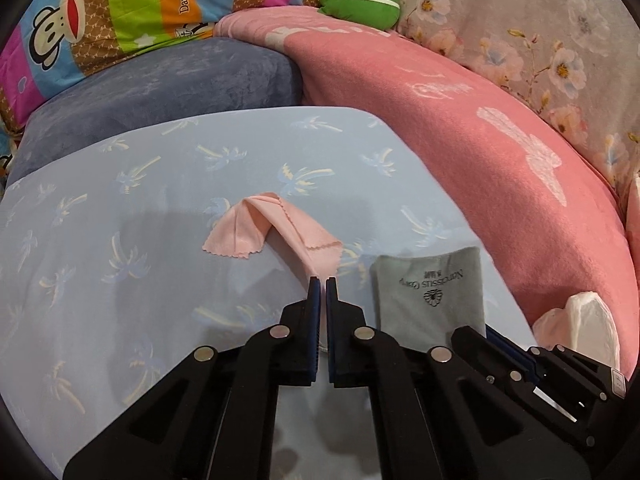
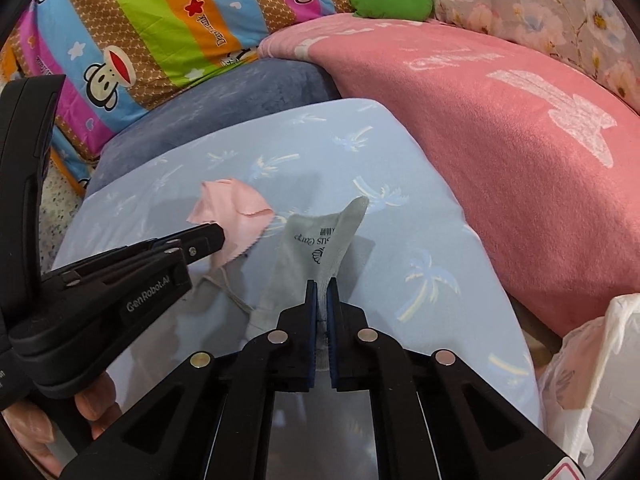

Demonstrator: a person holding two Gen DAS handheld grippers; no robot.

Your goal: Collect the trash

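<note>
Left wrist cam: left gripper (image 1: 320, 280) is pinched tight on the pink cloth (image 1: 256, 228), which trails across the blue pillow (image 1: 120, 200). Right wrist cam: right gripper (image 2: 321, 283) is clamped on the grey cloth (image 2: 316, 240), lifting its corner.

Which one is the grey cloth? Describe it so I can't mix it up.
Find the light blue palm-print sheet in front of the pink blanket. Two small cloths sit on it side by side. The grey cloth is the one nearer the pink blanket, pinched in the right gripper, with dark printed lettering; the pink cloth beside it has none.
</note>
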